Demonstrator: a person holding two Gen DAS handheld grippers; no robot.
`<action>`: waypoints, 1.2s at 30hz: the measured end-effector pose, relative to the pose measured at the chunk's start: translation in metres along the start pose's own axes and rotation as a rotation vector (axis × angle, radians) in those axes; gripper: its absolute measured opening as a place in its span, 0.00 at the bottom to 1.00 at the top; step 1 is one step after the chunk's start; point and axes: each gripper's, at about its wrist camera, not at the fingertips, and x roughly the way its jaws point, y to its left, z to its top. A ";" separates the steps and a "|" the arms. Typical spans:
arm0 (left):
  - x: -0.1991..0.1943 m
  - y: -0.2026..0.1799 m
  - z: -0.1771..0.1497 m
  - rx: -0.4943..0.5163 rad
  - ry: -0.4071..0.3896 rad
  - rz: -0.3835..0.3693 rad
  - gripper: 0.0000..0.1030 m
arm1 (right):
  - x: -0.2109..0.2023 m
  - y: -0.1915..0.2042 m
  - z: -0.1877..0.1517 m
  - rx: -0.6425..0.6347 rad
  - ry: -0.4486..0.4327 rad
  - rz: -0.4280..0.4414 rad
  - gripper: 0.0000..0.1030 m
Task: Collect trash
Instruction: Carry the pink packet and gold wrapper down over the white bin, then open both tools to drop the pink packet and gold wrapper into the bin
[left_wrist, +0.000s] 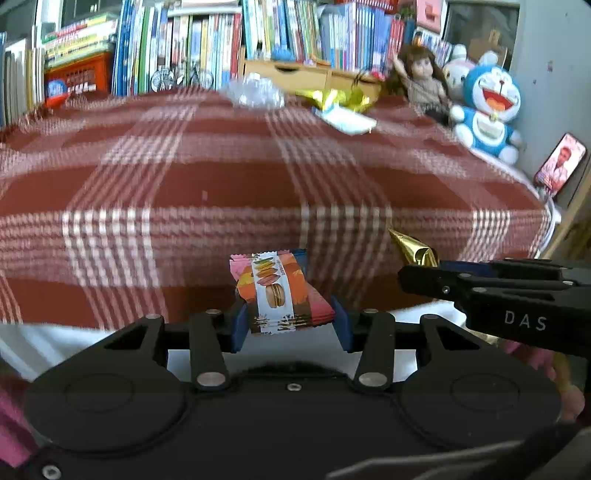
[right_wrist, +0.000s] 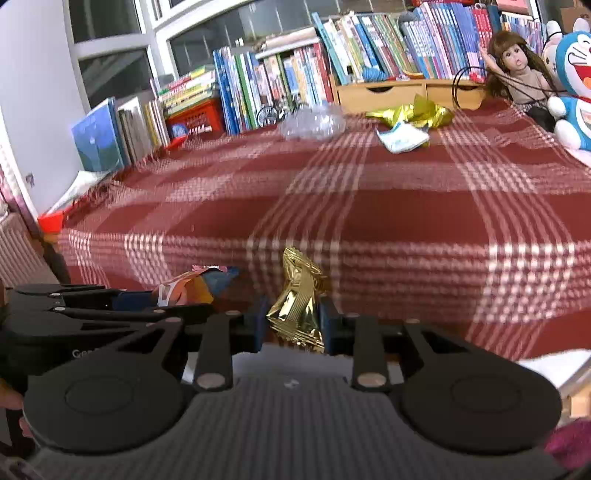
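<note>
1. Left gripper (left_wrist: 291, 321) has the snack packet (left_wrist: 279, 291) between its jaws, out past the near edge of the bench (left_wrist: 221, 177).
2. Right gripper (right_wrist: 291, 325) sits just to its right, with the foil wrapper (right_wrist: 297, 306) in its jaws.
3. Far side of the bench: clear plastic wrap (left_wrist: 255, 94) on the left, a crumpled foil pile (left_wrist: 340, 98) to its right, and a paper packet (left_wrist: 347, 120) just in front of that pile.
4. Behind it all, a row of books (left_wrist: 207, 48); the doll (left_wrist: 421, 79) and plush toys (left_wrist: 487, 107) are at the far right corner.
</note>
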 end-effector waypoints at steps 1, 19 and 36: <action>0.002 0.000 -0.004 -0.003 0.013 0.001 0.42 | 0.000 0.001 -0.006 0.000 0.014 -0.003 0.34; 0.091 0.001 -0.079 -0.022 0.331 0.058 0.43 | 0.075 -0.019 -0.105 0.117 0.331 -0.056 0.35; 0.119 0.005 -0.100 -0.037 0.390 0.065 0.45 | 0.088 -0.016 -0.114 0.113 0.383 -0.061 0.40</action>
